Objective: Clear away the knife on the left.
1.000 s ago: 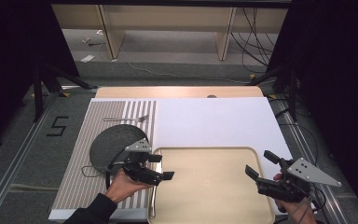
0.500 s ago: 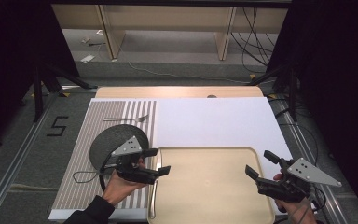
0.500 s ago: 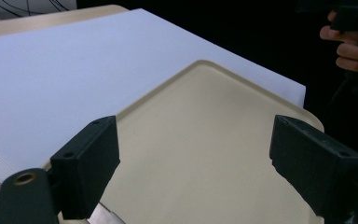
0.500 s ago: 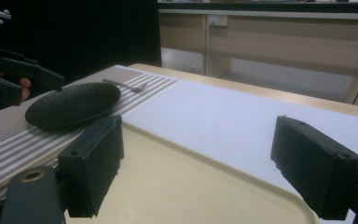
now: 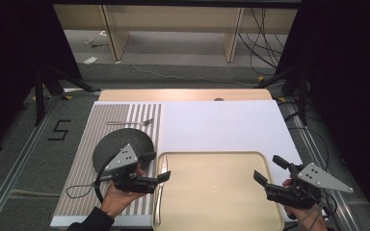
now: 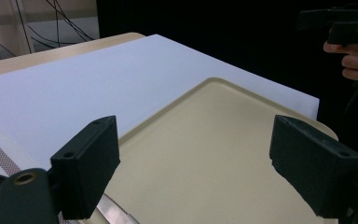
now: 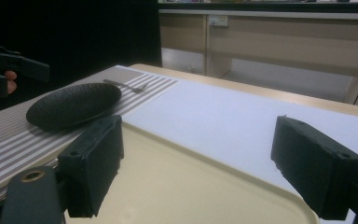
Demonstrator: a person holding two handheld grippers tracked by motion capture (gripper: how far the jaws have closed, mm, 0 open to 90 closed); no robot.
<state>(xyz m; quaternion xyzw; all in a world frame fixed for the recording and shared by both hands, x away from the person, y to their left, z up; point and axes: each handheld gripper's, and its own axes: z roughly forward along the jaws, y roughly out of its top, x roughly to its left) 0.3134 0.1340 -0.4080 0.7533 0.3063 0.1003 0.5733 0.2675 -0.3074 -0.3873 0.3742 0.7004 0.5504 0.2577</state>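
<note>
High view: the left gripper [image 5: 154, 166] hovers with jaws spread at the left rim of the beige tray [image 5: 217, 192]. One table knife [image 5: 160, 192] lies along that rim, directly under and just below the jaw tips, presumably the thing being worked on, laid where a place setting wants it. Behind the jaws sits one black plate [image 5: 120, 144] on the striped placemat [image 5: 86, 163], and beyond it one fork [image 5: 131, 122]. The right gripper [image 5: 272, 169] waits at the tray's right edge, jaws likewise spread, holding nothing.

Left gripper view: two black jaws stand wide apart; the tray [image 6: 214, 154] fills the gap between them, and the knife's serrated blade [image 6: 114, 212] shows just beside the near jaw. The white sheet [image 6: 74, 88] lies ahead.

Right gripper view: jaws wide apart and empty over the tray [image 7: 182, 186]; the plate [image 7: 74, 105] and fork [image 7: 126, 85] lie beyond the left-hand jaw
</note>
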